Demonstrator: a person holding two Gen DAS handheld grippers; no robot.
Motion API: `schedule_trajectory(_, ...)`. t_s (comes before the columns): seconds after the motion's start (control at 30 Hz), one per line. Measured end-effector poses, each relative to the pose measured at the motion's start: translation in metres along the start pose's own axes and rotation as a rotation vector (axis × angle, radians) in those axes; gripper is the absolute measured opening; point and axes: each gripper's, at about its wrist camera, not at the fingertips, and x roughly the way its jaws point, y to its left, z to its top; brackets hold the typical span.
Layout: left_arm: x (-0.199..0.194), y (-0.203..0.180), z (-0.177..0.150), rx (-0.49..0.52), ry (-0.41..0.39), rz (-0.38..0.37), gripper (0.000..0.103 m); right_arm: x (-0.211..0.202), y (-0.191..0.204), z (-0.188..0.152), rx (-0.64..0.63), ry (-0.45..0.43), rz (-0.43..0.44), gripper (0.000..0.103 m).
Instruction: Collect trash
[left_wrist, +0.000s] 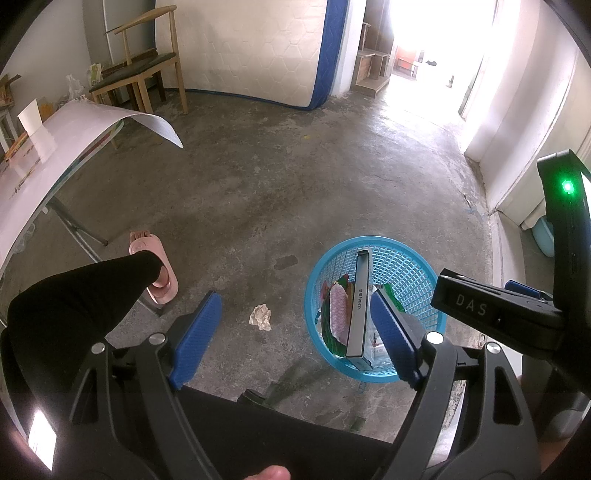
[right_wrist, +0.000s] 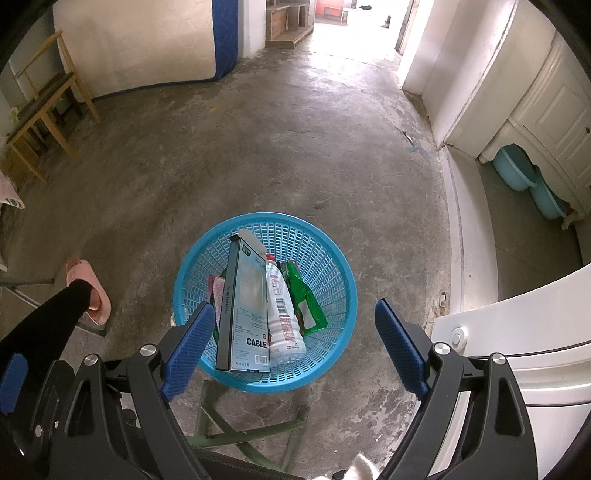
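Note:
A blue mesh basket (left_wrist: 406, 254) (right_wrist: 314, 236) stands on the concrete floor. It holds a flat cable box (left_wrist: 360, 306) (right_wrist: 245, 306), a white plastic bottle (right_wrist: 282, 314), a green wrapper (right_wrist: 301, 295) and a pink pack (left_wrist: 338, 310). A crumpled paper wad (left_wrist: 261, 316) lies on the floor left of the basket. My left gripper (left_wrist: 297, 336) hovers open above the floor, the wad between its blue fingers (left_wrist: 195, 339) in the picture. Over the basket's near rim, my right gripper (right_wrist: 293, 343) stands open and holds nothing.
A person's black-clad leg and pink slipper (left_wrist: 157, 273) (right_wrist: 90, 291) stand at the left. A folding table (left_wrist: 55, 155) with a white sheet is at far left, a wooden chair (left_wrist: 147, 74) and a mattress (left_wrist: 251, 48) behind. White cabinets (right_wrist: 535, 110) line the right.

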Motion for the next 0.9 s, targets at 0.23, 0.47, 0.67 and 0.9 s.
schedule_trajectory(0.23,-0.0002,-0.0003,-0.0001,0.001,-0.001,0.001,0.078,-0.0002,-0.0004,0.0012,0.002,0.000,0.000,0.086)
schedule_trajectory(0.47,0.0000,-0.0004,-0.0001,0.001,0.000,0.000,0.078,0.0007,0.0003,0.0006,0.001,0.002,0.001,0.086)
schedule_trajectory(0.67,0.0000,-0.0012,-0.0002,0.001,0.000,0.000,0.078,0.0004,-0.0004,0.0010,0.002,0.003,0.001,0.086)
schedule_trajectory(0.9,-0.0001,-0.0006,-0.0001,0.001,0.000,0.000,0.078,0.0021,0.0014,-0.0026,0.006,0.010,0.000,0.086)
